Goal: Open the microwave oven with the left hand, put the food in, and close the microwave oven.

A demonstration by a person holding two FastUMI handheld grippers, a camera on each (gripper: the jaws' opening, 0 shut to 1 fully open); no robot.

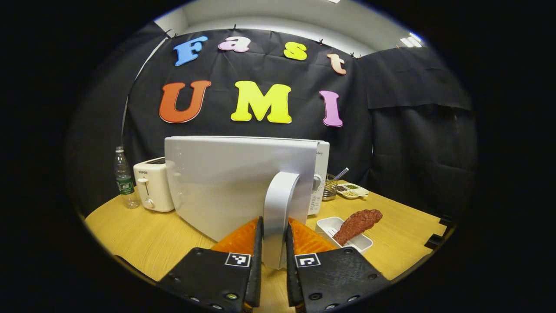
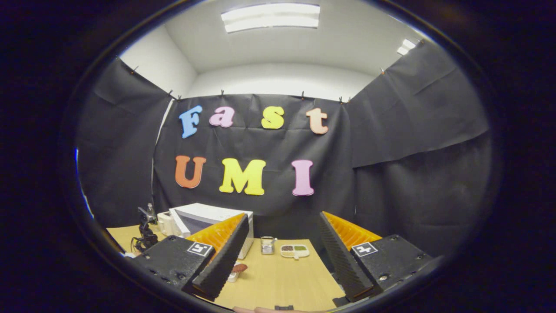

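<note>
The white microwave (image 1: 320, 174) stands at the middle of the wooden table (image 1: 143, 234). Its door (image 1: 226, 182) is swung partly outward toward me. My left gripper (image 1: 273, 243) is shut on the door's vertical handle (image 1: 278, 208), one finger on each side. The food (image 1: 357, 224), a reddish-brown piece, lies across a small white tray (image 1: 330, 226) to the right of the microwave. My right gripper (image 2: 283, 215) is held high above the table (image 2: 278, 278), open, with nothing between its fingers. From there the microwave (image 2: 204, 217) sits low at the left, and the food (image 2: 239, 268) shows beside my left finger.
A white toaster (image 1: 152, 184) and a plastic bottle (image 1: 124, 178) stand left of the microwave. A wire basket (image 1: 330, 189) and a divided dish (image 1: 352, 190) sit behind the food tray; the right gripper view has the basket (image 2: 267, 244) and dish (image 2: 294, 250) at the table's far edge.
</note>
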